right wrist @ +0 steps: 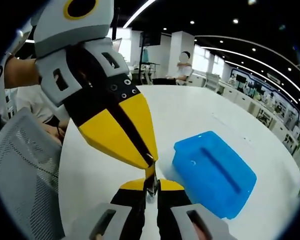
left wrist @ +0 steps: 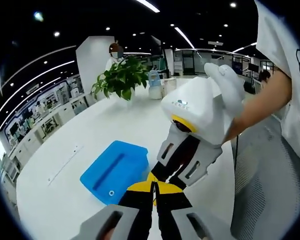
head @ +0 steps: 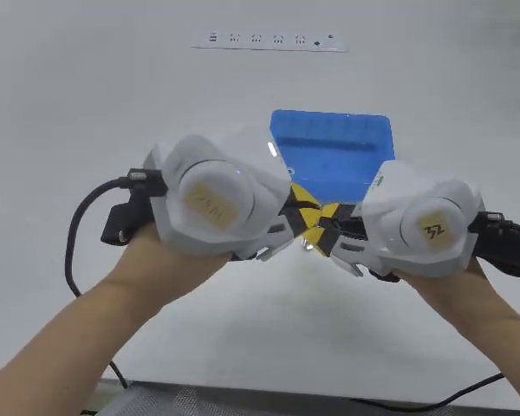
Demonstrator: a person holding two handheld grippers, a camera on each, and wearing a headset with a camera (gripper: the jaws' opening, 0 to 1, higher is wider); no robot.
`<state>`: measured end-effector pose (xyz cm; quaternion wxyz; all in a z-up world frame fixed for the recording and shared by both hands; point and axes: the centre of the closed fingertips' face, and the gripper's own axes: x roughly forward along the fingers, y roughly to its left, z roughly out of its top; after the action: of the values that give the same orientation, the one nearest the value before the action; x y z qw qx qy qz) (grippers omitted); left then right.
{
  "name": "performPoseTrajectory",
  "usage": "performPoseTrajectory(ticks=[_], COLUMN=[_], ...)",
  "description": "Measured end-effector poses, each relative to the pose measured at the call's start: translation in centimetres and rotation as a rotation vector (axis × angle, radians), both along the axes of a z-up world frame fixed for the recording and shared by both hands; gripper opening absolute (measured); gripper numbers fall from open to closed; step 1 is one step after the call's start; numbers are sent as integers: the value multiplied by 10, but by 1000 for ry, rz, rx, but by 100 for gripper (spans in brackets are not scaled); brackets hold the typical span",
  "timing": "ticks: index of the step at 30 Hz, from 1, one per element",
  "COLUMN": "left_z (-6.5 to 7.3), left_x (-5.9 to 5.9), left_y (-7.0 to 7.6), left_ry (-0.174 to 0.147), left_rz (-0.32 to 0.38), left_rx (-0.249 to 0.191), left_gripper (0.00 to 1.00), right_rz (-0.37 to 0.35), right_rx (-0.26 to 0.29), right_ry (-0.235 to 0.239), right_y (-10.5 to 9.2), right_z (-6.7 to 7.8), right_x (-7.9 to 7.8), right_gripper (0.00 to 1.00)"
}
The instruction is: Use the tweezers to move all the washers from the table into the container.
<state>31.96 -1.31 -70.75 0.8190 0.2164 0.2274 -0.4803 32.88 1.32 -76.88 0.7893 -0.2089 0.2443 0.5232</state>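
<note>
You hold the left hand-held gripper (left wrist: 153, 189) and the right hand-held gripper (right wrist: 150, 187) tip to tip above the surface (head: 243, 338), each pointing at the other. The jaws of the right one are closed on a thin metal strip that reads as the tweezers (right wrist: 150, 195), seated in the narrow slot between its yellow tips. The jaws of the left one are drawn together to a point that meets the far end of that strip, but whether they pinch it or merely touch it cannot be told. The blue container (right wrist: 212, 172) lies on the surface just beyond the meeting tips, ahead and to the right of the right one's jaws and ahead and to the left of the left one's. A small pale ring (left wrist: 111, 192) shows at the container's near edge, and whether it is a washer or a moulded feature cannot be told; the washers on the surface are too small to make out. Judged from this posture, the step in hand is preparation of the tool, seating or re-gripping the tweezers between the two, and no pick is under way. The next move calls for a firm clamp in one hand-held gripper before you separate them; set the legs so that squeezing the jaws closes the tweezers; then bring the points low toward a washer. The strip looks thin and smooth, so expect it to twist or slip if the hold is off-centre.
</note>
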Motion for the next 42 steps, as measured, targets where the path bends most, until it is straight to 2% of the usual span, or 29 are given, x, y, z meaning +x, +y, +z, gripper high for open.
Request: performPoseTrajectory(ticks=[7, 12, 16, 20, 23, 28, 31, 37, 42], left_z=[22, 40, 51, 58, 59, 58, 55, 32, 15], left_x=[8, 20, 29, 37, 47, 59, 65, 74, 79], left_y=[2, 2, 1, 0, 1, 3, 2, 0, 1], left_ry=[-41, -92, -119, -146, -165, -162, -158, -136, -101], left_rz=[-8, 8, 5, 3, 5, 15, 22, 19, 26], left_rx=[-11, -23, -18, -21, -13, -19, -18, 14, 25], left_gripper=[0, 0, 0, 0, 0, 0, 0, 0, 0], right_rz=[17, 16, 6, -8, -13, -21, -34, -23, -22], right_rx=[3, -6, 1, 10, 11, -7, -1, -45, -72], right_ry=[-35, -82, -111, -141, -155, -174, -161, -135, -101], right_y=[3, 4, 4, 3, 4, 5, 5, 6, 7], right_z=[22, 39, 50, 58, 61, 58, 53, 32, 15], right_x=[11, 25, 35, 46, 55, 71, 79, 84, 85], right_gripper=[3, 3, 3, 3, 3, 3, 3, 3, 3])
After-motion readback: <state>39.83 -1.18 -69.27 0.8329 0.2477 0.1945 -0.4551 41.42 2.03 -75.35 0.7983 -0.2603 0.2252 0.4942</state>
